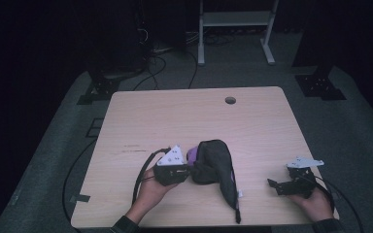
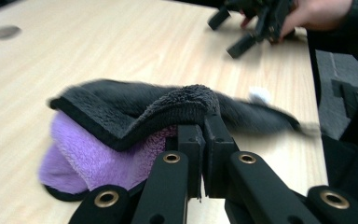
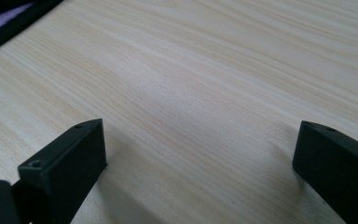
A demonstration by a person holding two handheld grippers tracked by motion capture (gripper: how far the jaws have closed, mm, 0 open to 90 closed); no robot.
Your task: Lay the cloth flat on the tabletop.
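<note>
At lower centre of the high view, a fluffy dark grey cloth (image 1: 217,167) lies bunched over a fuzzy purple cloth (image 1: 193,154) on the pale wooden bench (image 1: 194,121). The left tool (image 1: 184,172) has its jaws pressed together on the grey cloth's folded edge, lifting it off the purple one, probably to peel the two apart or fold them. At lower right, the right tool (image 1: 274,187) rests low over bare wood, jaws spread wide, seemingly waiting its turn.
</note>
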